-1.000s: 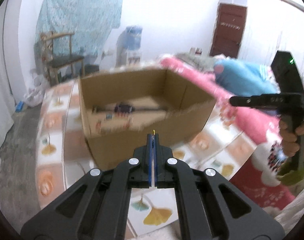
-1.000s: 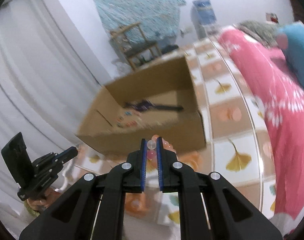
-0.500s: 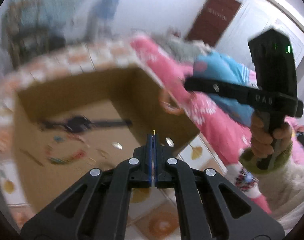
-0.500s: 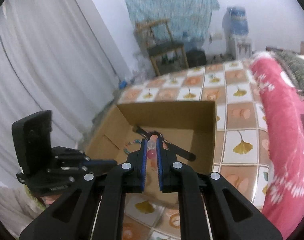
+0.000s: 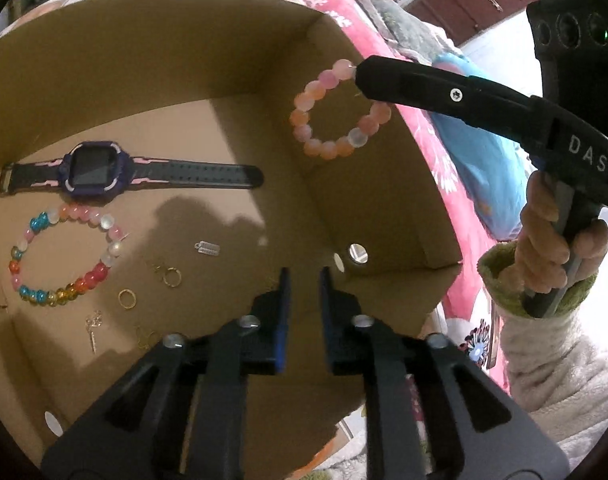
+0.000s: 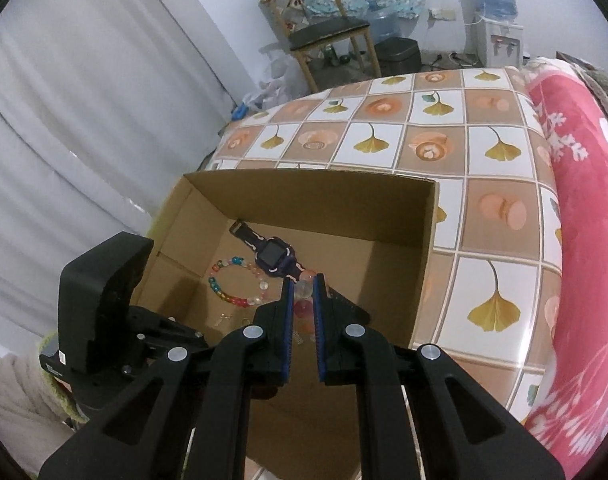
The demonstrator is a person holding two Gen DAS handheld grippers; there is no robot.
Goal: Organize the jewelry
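Observation:
An open cardboard box [image 5: 104,60] holds a purple watch [image 5: 96,172], a multicoloured bead bracelet [image 5: 60,256], gold rings [image 5: 127,298] and small silver pieces [image 5: 207,247]. My left gripper [image 5: 302,276] is open and empty above the box's inside. My right gripper [image 6: 302,282] is shut on a pink bead bracelet [image 5: 331,112], which hangs from its fingertips over the box's right side. The box [image 6: 304,196], watch [image 6: 272,256] and multicoloured bracelet [image 6: 232,280] show in the right wrist view too.
The box stands on a tiled cloth with ginkgo leaves [image 6: 495,200]. A pink floral quilt [image 6: 583,240] lies to the right. A chair [image 6: 323,32] and water dispenser [image 6: 495,12] stand at the back. White curtain [image 6: 64,120] hangs at the left.
Both grippers have moved in over the box. My left gripper has opened; the thin gold piece at its tips is gone. My right gripper still holds the pink bracelet.

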